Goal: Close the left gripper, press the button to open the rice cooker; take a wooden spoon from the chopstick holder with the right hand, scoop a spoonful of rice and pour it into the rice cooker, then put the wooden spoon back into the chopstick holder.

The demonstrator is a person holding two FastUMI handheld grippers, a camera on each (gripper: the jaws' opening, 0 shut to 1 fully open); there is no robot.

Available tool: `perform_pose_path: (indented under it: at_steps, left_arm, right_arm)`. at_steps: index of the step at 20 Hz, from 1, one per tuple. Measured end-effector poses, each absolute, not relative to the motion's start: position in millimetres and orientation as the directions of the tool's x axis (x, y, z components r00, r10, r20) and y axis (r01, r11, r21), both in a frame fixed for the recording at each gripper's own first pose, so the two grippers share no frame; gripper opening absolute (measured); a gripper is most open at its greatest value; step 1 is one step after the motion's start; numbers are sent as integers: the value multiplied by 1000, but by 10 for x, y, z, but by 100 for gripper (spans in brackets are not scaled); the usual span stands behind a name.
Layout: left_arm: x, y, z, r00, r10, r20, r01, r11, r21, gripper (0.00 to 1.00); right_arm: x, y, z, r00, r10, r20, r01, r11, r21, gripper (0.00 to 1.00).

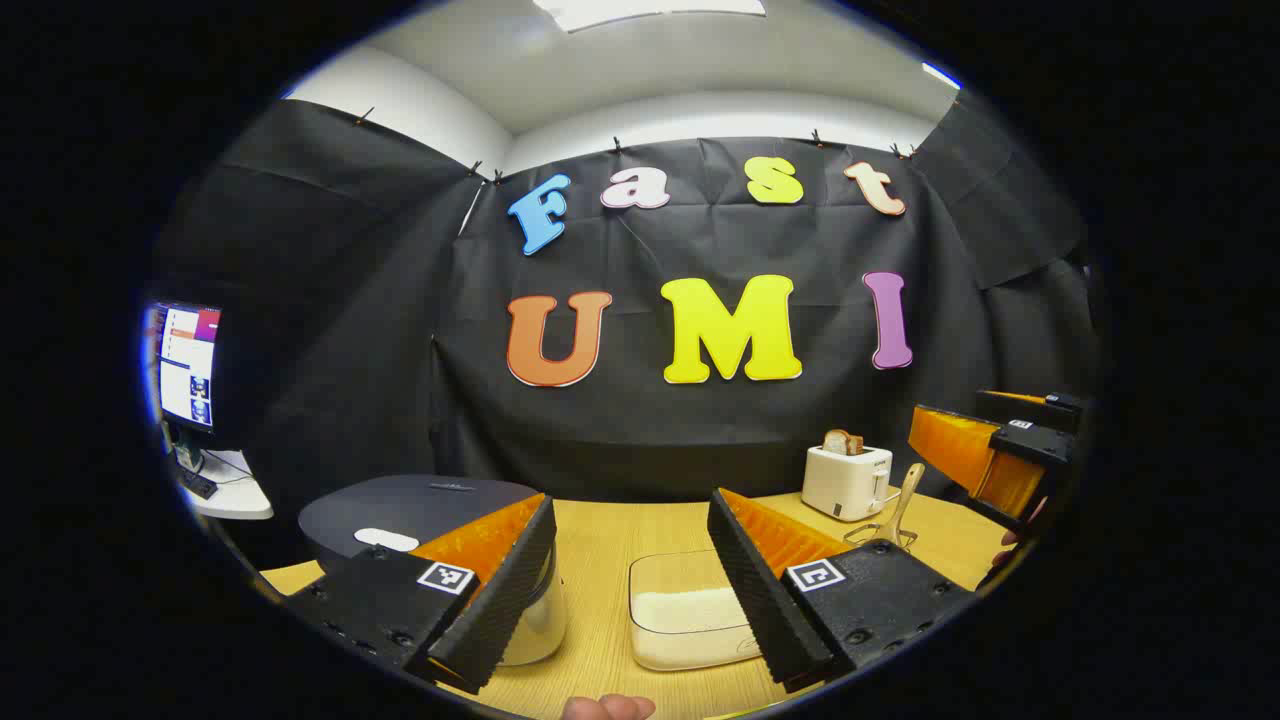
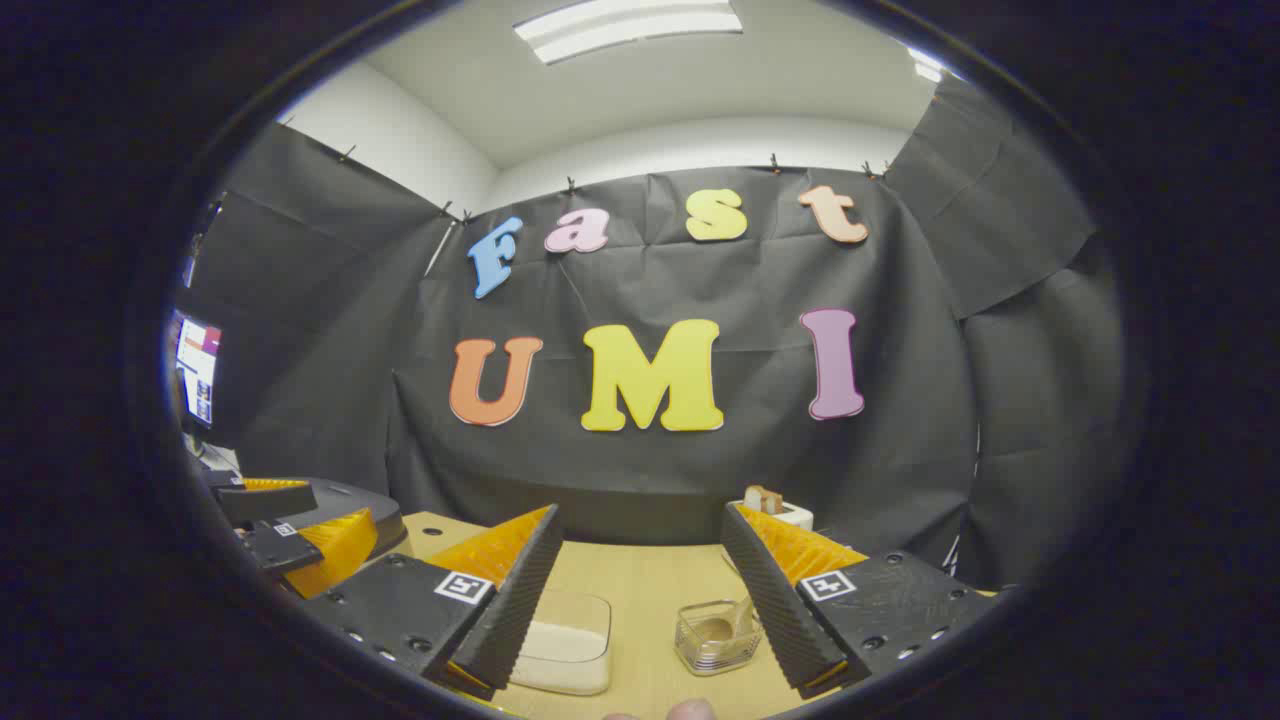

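On a wooden counter [image 1: 600,540], at far left, sits the dark rice cooker [image 1: 420,510], lid down. The left gripper [image 1: 630,590] hangs above the counter, fingers spread wide, nothing between them. Between its fingers lies a clear tray of rice [image 1: 685,610]. Farther right, a wooden spoon [image 1: 905,500] stands in a clear holder [image 1: 880,535], beside a toaster [image 1: 845,480]. The right gripper [image 2: 640,605] also has its fingers spread and empty, with the holder just ahead. The first step looks not yet done: likely best to press the left fingers together first, then bring them leftward onto the cooker's button, which I cannot make out.
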State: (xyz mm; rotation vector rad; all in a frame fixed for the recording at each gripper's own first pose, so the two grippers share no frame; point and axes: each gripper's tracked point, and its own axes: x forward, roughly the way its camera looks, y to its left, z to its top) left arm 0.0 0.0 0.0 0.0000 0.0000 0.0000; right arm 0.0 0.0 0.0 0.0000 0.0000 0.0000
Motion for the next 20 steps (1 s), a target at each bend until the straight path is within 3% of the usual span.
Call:
perform_pose_path:
  at_steps: [11, 12, 20]
  left_arm:
    - [-7, 109, 25, 1000, 19, 5, -20, 1000, 21, 97]
    - [-12, 90, 23, 1000, 15, 5, -15, 1000, 25, 97]
    - [-3, 124, 22, 1000, 30, 7, -30, 999, 30, 97]
  right_arm:
    - [2, 0, 77, 1000, -9, 19, 9, 999, 40, 95]
    - [-15, -5, 86, 1000, -11, 24, 10, 999, 36, 92]
    - [-37, -17, 108, 999, -12, 34, 11, 1000, 26, 95]
